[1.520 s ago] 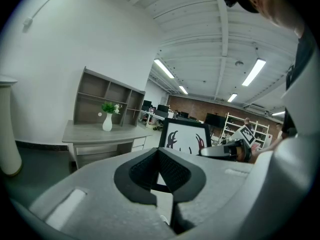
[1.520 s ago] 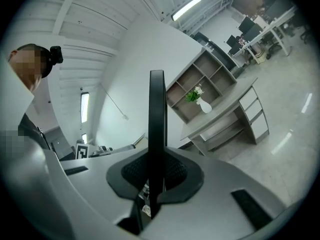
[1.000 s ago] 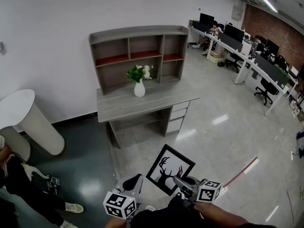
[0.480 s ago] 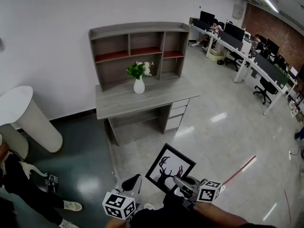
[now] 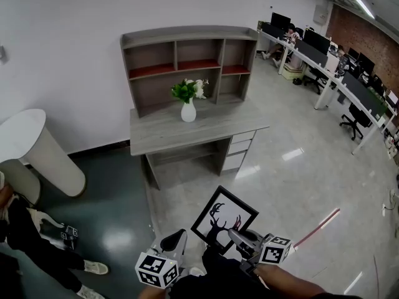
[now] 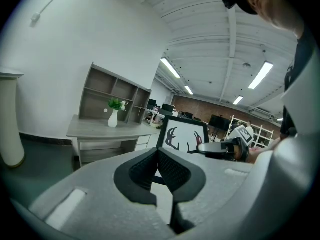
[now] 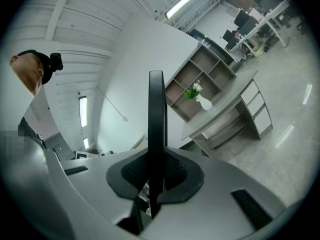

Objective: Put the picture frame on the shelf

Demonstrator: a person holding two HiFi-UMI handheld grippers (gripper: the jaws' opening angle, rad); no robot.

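- Fingers of right gripper: clamped on picture frame edge; frame upright, over floor, well short of shelf.
- Left gripper: closed, empty.
- Carry level; clear vase on counter; seat in a bare compartment.

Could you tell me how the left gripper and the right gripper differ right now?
The right gripper has its jaws clamped on the picture frame; the left gripper has its jaws together on nothing. The right gripper touches the frame; the left gripper sits apart, to its left. Both carry a marker cube and point toward the desk.
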